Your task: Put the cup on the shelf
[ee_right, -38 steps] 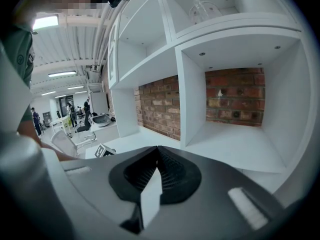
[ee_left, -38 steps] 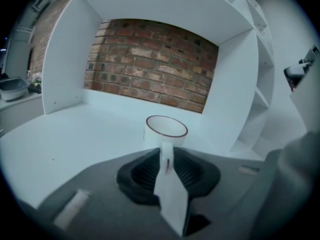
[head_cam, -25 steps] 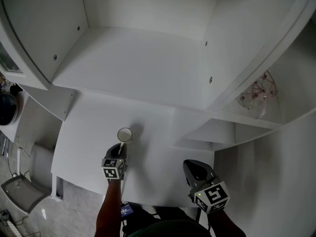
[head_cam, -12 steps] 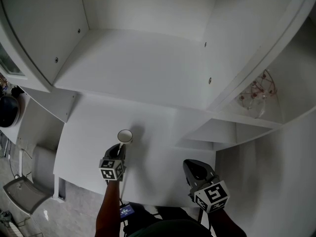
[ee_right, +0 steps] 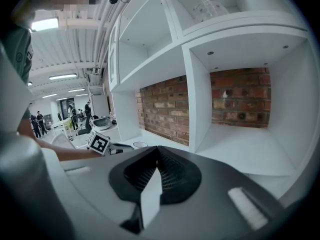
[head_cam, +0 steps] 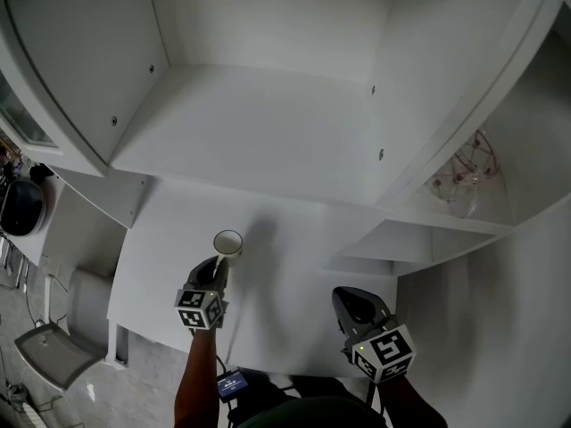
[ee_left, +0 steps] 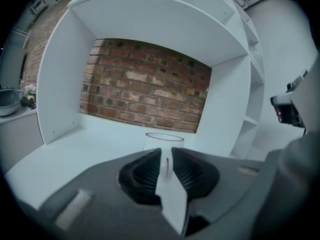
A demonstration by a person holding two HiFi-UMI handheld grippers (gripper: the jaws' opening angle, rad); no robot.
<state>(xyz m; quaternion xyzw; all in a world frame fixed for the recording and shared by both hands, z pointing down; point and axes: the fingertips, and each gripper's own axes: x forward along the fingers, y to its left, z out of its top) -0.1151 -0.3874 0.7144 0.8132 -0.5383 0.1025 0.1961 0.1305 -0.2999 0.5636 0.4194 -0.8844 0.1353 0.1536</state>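
Pinching cup (head_cam: 227,242) at near side: left gripper (head_cam: 217,264), jaws narrowed onto it. Cup upright, mouth up, over white counter (head_cam: 290,279), before large shelf bay (head_cam: 268,123). Right gripper (head_cam: 350,303): jaws together, nothing between, apart at right.

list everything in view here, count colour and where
cup: 1, white, over the lower board, gripped by its handle
shelf unit: 1, white, several open bays, fills most of the head view
brick wall: 1, red-brown, behind the bays
clear glass piece: 1, see-through with pinkish marks, in a right-hand bay
dark round thing: 1, black, on the counter at far left
left tongs: 1, grey, shut on the cup's handle
right tongs: 1, grey, shut, empty, low on the right
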